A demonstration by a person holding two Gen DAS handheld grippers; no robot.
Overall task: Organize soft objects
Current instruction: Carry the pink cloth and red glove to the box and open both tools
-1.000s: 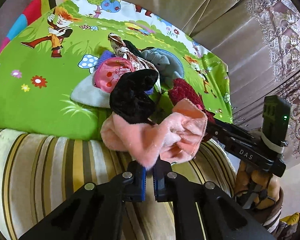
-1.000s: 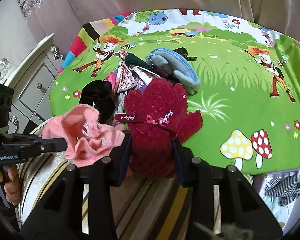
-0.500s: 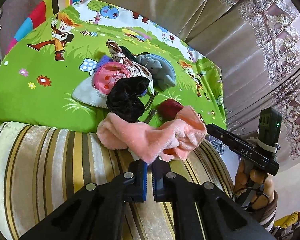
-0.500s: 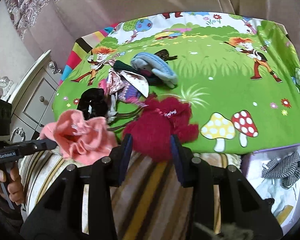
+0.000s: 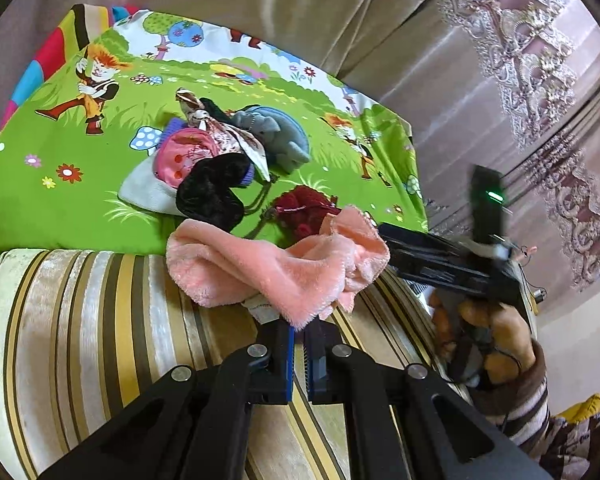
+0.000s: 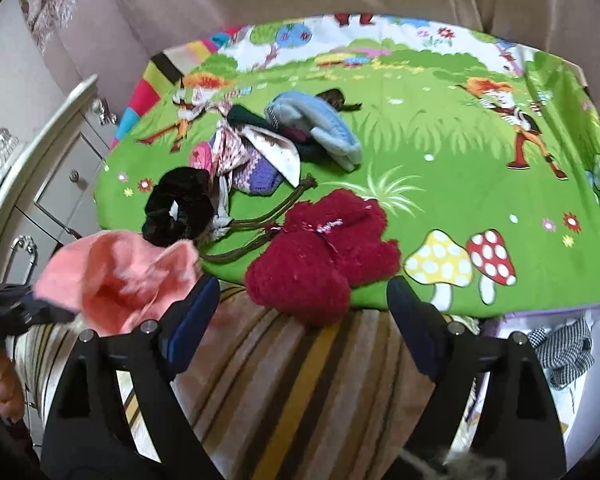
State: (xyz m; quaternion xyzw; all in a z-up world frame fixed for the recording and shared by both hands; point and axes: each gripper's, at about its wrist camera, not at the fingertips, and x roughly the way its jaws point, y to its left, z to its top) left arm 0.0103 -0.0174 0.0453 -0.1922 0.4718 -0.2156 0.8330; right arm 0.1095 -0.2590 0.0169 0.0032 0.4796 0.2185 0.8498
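The left gripper (image 5: 298, 354) has its blue-padded fingers (image 5: 286, 356) pressed together, pinching the lower edge of a fluffy pink fleece cloth (image 5: 276, 266), which hangs bunched above them over the striped velvet cushion (image 5: 100, 320). The right gripper (image 6: 304, 320) has its fingers (image 6: 192, 316) spreading apart, with nothing pressed between them; the dark red fuzzy knitted glove (image 6: 320, 256) lies just ahead of them, free of both pads, resting partly on the cushion's edge and partly on the green cartoon-print cloth (image 6: 440, 160). Brown cords (image 6: 260, 226) run from beside the glove toward a black velvet scrunchie (image 6: 178, 208). Farther back on the printed cloth sits a heap: a grey-blue plush glove (image 6: 320, 128), a patterned silky scarf (image 6: 256, 146), a purple knitted piece (image 6: 256, 178) and a pink spotted item (image 5: 184, 156) over a white one (image 5: 148, 190). A hand (image 5: 480, 328) in a striped sleeve grips the right gripper's handle. At the left stands a white carved cabinet (image 6: 40, 168); at the lower right lies a black-and-white checked fabric (image 6: 564, 348).
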